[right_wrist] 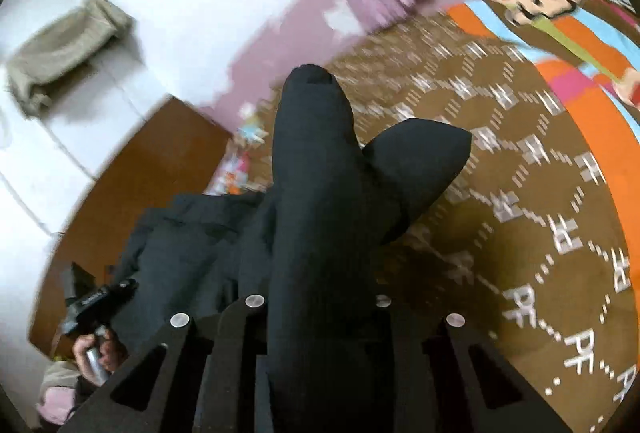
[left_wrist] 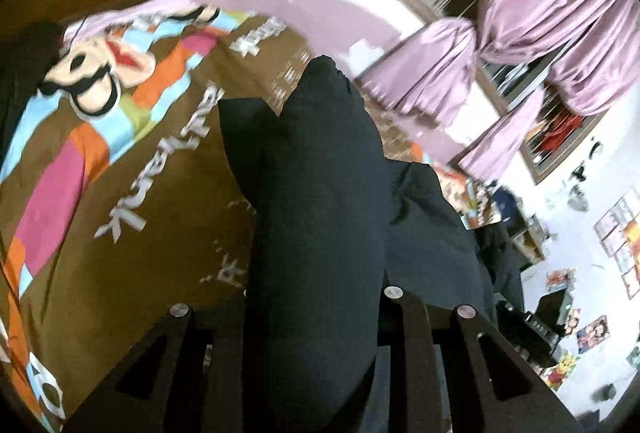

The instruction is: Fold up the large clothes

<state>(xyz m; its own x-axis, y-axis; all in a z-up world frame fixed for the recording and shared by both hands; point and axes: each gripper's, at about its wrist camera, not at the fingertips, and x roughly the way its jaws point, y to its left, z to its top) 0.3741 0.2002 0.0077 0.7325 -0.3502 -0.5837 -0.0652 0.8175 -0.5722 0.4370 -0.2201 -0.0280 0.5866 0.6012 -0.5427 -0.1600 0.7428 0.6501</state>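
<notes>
A large black garment (left_wrist: pixel 320 217) hangs lifted above a brown bedspread (left_wrist: pixel 160 217) with a cartoon print. My left gripper (left_wrist: pixel 316 297) is shut on the black garment; cloth covers its fingertips. My right gripper (right_wrist: pixel 316 305) is shut on the same black garment (right_wrist: pixel 316 193), which drapes over its fingers and bunches to the left. The left gripper (right_wrist: pixel 100 297), held in a hand, also shows at the lower left of the right wrist view, at the garment's other end.
Pink curtains (left_wrist: pixel 540 45) hang at a window with a brown frame. A white wall with posters (left_wrist: pixel 616 233) is on the right. A beige cloth (right_wrist: pixel 64 49) hangs on a white wall. A brown headboard (right_wrist: pixel 132 193) stands beside the bed.
</notes>
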